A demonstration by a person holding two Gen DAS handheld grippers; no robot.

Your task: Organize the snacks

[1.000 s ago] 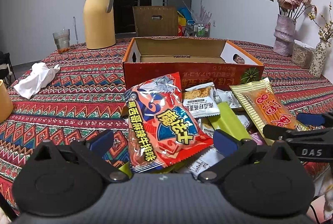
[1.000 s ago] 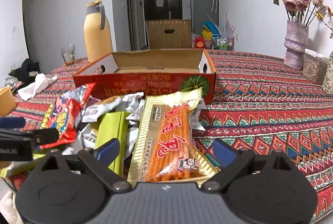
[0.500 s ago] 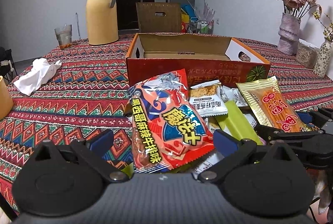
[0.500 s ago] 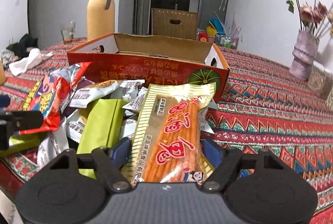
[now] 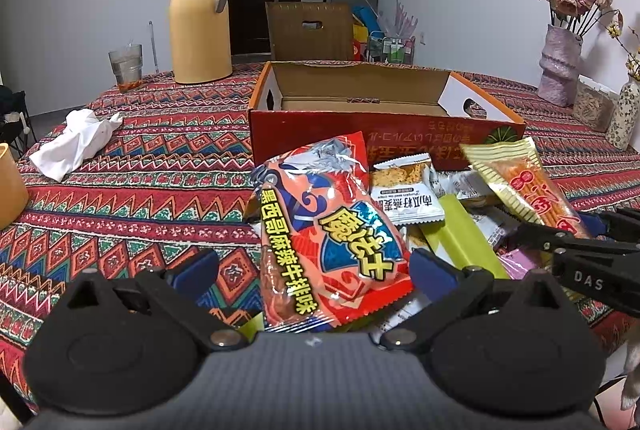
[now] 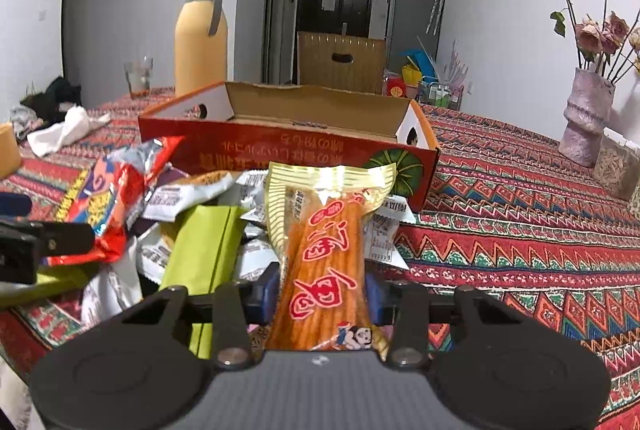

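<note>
With its jaws just closed onto the yellow stick-snack packet (image 6: 325, 262) atop the pile before the empty cardboard box (image 6: 288, 146), the right gripper (image 6: 320, 296) has completed grasping, while the left gripper (image 5: 314, 264) waits wide around the red packet (image 5: 328, 238); lifting into the box likely follows.

My left gripper (image 5: 314, 266) stands with jaws wide, its blue pads apart on either side of the red snack bag (image 5: 328, 242), neither pressing it; the bag lies atop a pile with a white oat-bar packet (image 5: 404, 190) and a green packet (image 5: 460, 234) beside it; the yellow stick-snack pack (image 5: 520, 182) lies at right, my right gripper (image 5: 576, 242) at its near end; behind stands the open orange box (image 5: 360, 130); on the patterned tablecloth (image 5: 160, 170), a crumpled tissue (image 5: 76, 142), a glass (image 5: 126, 66), a yellow thermos (image 5: 200, 22).
</note>
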